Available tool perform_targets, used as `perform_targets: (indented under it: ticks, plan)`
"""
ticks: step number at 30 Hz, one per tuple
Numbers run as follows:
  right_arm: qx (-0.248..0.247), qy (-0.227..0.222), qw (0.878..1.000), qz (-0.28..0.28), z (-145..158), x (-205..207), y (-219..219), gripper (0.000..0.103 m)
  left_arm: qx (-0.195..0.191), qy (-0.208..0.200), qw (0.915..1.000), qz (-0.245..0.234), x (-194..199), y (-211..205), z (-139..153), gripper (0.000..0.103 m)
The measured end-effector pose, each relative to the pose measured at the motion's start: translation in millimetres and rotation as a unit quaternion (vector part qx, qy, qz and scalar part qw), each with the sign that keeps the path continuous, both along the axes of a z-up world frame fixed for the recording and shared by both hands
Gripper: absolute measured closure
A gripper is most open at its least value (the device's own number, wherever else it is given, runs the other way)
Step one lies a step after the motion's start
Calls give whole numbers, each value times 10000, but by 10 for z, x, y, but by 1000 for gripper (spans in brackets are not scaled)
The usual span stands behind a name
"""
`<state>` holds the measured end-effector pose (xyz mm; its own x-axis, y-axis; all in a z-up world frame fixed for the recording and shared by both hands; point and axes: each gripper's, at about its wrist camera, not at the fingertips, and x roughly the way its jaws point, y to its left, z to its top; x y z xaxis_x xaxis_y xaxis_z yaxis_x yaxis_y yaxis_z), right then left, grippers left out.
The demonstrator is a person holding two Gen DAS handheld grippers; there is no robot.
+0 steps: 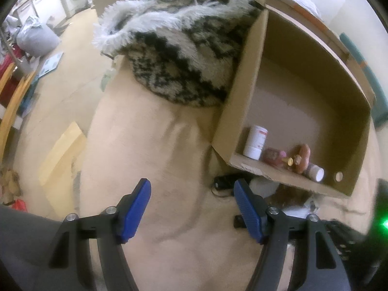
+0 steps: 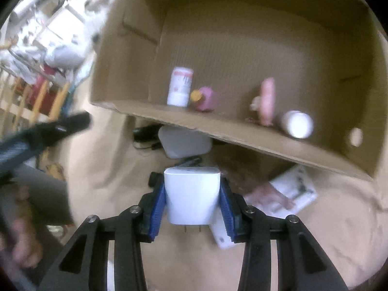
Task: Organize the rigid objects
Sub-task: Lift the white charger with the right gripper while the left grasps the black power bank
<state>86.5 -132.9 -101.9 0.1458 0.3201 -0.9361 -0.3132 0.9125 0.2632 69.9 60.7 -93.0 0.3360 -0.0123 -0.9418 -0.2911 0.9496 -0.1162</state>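
white plug block (image 2: 192, 194) | right fingers (image 2: 158, 201) clamp it | left fingers (image 1: 138, 208) apart, empty

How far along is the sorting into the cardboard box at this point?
Partly done. Already in the cardboard box: white bottle, pink toy, pink figure and a jar on its side. In hand: the right gripper holds a white plug adapter. Left outside: white device, booklet. The left gripper is open.

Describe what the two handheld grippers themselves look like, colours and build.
Both match. The left gripper and the right gripper have black, angular linkage arms with triangular cut-outs, joined by round silver pivot pins. Each finger ends in a bright blue ribbed pad. No cables or markings show on them. A dark grey sleeve or trouser leg sits beside the left one.
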Motion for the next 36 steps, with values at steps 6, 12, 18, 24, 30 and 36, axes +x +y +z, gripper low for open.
perform_targets:
  ticks: [6, 12, 18, 24, 30, 36]
  plan:
    - [340, -534, 9972, -391, 411, -92, -510, 59, -23, 157, 9990, -414, -22, -264, -155, 23]
    - [957, -660, 9868, -1125, 433, -59, -838, 59, -275, 733, 9944, -708, -15, -575, -417, 15]
    - [1293, -804, 9789, -1366, 526, 8, -1011, 59, -121, 1167, 9899, -791, 84, -888, -677, 15]
    - [1479, -785, 9750, -1464, 533, 69, -1105, 59, -126, 1474, 9871, -607, 197, -1028, -877, 15]
    - [1661, -804, 9721, -1447, 573, 93, -1113, 59, 114, 1530, 9863, -603, 353, -1112, -967, 15]
    - [1678, -801, 9724, -1408, 575, 85, -1088, 59, 377, 1496, 9868, -494, 451, -1173, -1032, 15]
